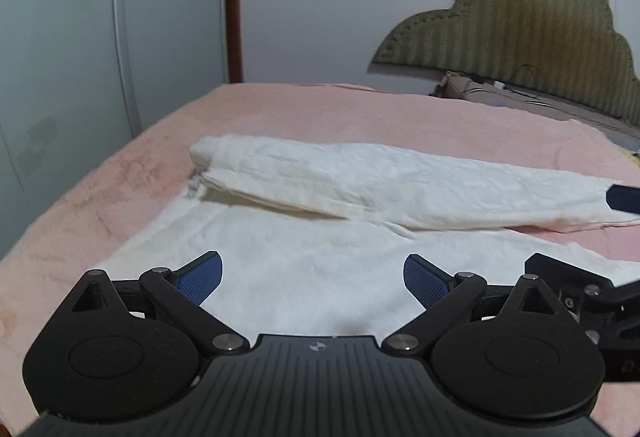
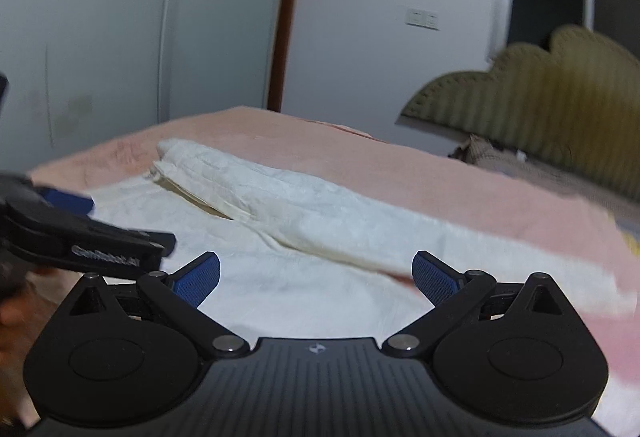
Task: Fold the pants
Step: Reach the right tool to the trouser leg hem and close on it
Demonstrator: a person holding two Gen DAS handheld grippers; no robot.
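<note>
Both tools are built alike in matte black plastic. The left gripper has a ribbed central housing with a small round grey-and-white emblem at its top edge, flanked by two broad teardrop-shaped plates, each with a shallow oval recess. Silver screw heads mark the pivots of the slim black link arms, which end in fingertips faced with blue, finely dotted pads. The right gripper shows the same ribbing, emblem, silver pivots and blue textured pads. At the left edge of the right wrist view, the other tool's black side bar carries blurred white lettering.
</note>
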